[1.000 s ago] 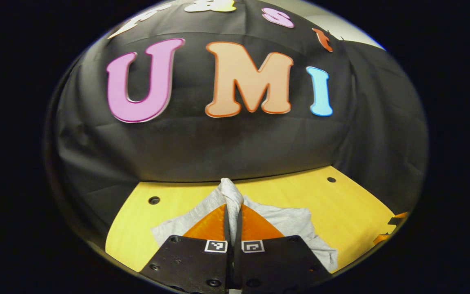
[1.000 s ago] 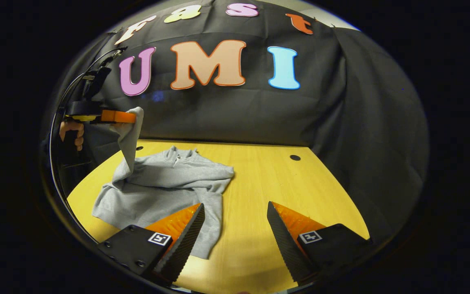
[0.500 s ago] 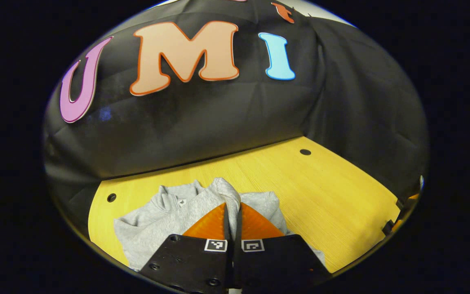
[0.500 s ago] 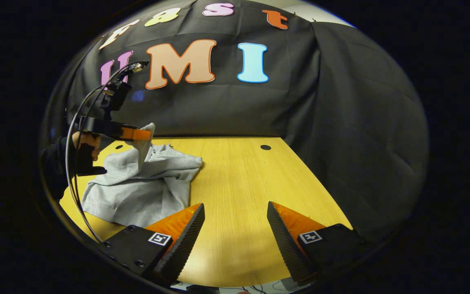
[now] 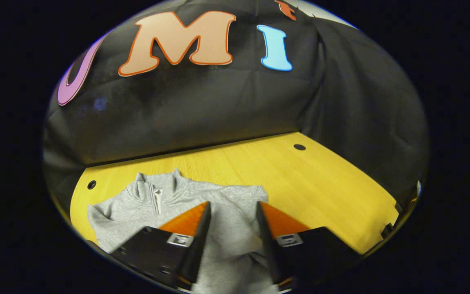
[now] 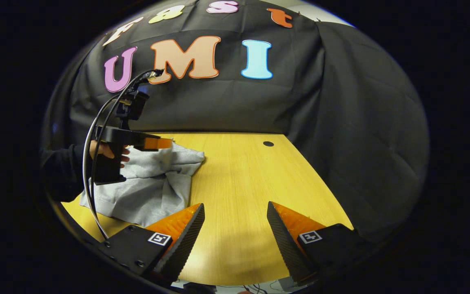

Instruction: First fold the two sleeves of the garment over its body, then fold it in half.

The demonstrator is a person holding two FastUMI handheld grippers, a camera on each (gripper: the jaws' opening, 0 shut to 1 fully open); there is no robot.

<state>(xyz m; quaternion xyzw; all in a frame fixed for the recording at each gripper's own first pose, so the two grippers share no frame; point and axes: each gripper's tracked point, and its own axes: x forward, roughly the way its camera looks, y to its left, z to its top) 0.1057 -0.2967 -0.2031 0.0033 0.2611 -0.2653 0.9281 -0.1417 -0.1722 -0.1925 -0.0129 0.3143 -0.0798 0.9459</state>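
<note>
A grey zip-neck sweatshirt (image 5: 186,198) lies on the yellow wooden table (image 5: 320,183), collar toward the back wall, a sleeve laid across its body. My left gripper (image 5: 231,208) hovers open just above the garment's middle, grey cloth showing between its fingers without being pinched. In the right gripper view the sweatshirt (image 6: 153,183) sits at the table's left side, and the left gripper (image 6: 165,143) hangs over it, held by a hand (image 6: 106,151). My right gripper (image 6: 235,212) stands open over bare table (image 6: 239,175), to the right of the garment, with nothing between its fingers.
The black booth wall runs along the back and right of the table. Round holes (image 5: 299,147) (image 5: 92,184) mark the tabletop's far corners. A black cable (image 6: 96,134) loops from the left gripper. The table's near edge lies just under my right gripper.
My left gripper swung right and down over the body with the sleeve, then opened and let it drop onto the sweatshirt. The right gripper stayed open, shifting only slightly.
</note>
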